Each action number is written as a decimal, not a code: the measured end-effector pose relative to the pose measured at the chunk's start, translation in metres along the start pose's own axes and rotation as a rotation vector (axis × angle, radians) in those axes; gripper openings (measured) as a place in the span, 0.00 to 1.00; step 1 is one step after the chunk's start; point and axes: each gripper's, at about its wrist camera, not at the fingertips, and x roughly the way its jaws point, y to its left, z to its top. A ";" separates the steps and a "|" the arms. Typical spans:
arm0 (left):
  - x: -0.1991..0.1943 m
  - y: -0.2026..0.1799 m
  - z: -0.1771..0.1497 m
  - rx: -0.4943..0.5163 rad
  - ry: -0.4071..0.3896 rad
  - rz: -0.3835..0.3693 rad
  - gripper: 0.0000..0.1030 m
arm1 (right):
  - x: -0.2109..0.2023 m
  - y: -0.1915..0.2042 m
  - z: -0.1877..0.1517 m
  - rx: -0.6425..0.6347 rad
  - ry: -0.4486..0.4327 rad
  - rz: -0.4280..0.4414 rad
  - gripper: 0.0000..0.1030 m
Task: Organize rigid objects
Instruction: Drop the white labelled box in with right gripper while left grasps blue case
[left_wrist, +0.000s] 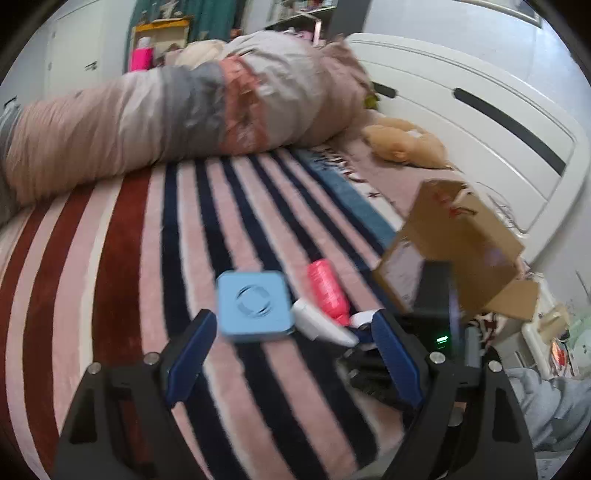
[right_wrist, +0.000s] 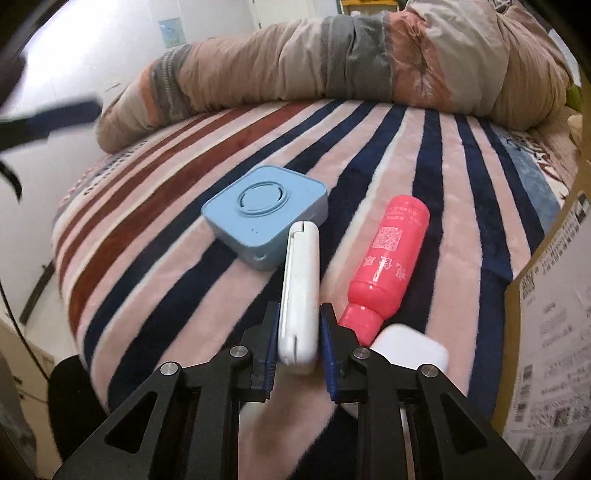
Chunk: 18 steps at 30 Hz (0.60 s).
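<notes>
On the striped blanket lie a light blue square box (right_wrist: 267, 216), a slim white case (right_wrist: 300, 291) and a pink bottle (right_wrist: 388, 258) with a white cap (right_wrist: 410, 345). My right gripper (right_wrist: 298, 325) is shut on the white case, its blue pads on both sides of the case's near end. In the left wrist view my left gripper (left_wrist: 291, 332) is open and empty just above the blanket, with the blue box (left_wrist: 255, 304), the white case (left_wrist: 321, 326) and the pink bottle (left_wrist: 327, 293) in front of it.
A cardboard box (left_wrist: 458, 251) stands at the right, seen also in the right wrist view (right_wrist: 550, 317). A rolled duvet (left_wrist: 184, 114) lies across the far side of the bed. A plush toy (left_wrist: 406, 146) lies by the white headboard (left_wrist: 480, 122).
</notes>
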 end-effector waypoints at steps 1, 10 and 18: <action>0.003 0.006 -0.005 -0.011 0.000 0.012 0.81 | 0.000 0.002 0.001 -0.008 -0.009 -0.021 0.13; 0.040 0.034 -0.026 -0.065 0.033 0.055 0.81 | -0.140 0.038 0.036 -0.085 -0.276 0.013 0.13; 0.106 0.027 -0.023 -0.052 0.115 0.082 0.81 | -0.255 -0.054 0.041 0.065 -0.265 -0.206 0.13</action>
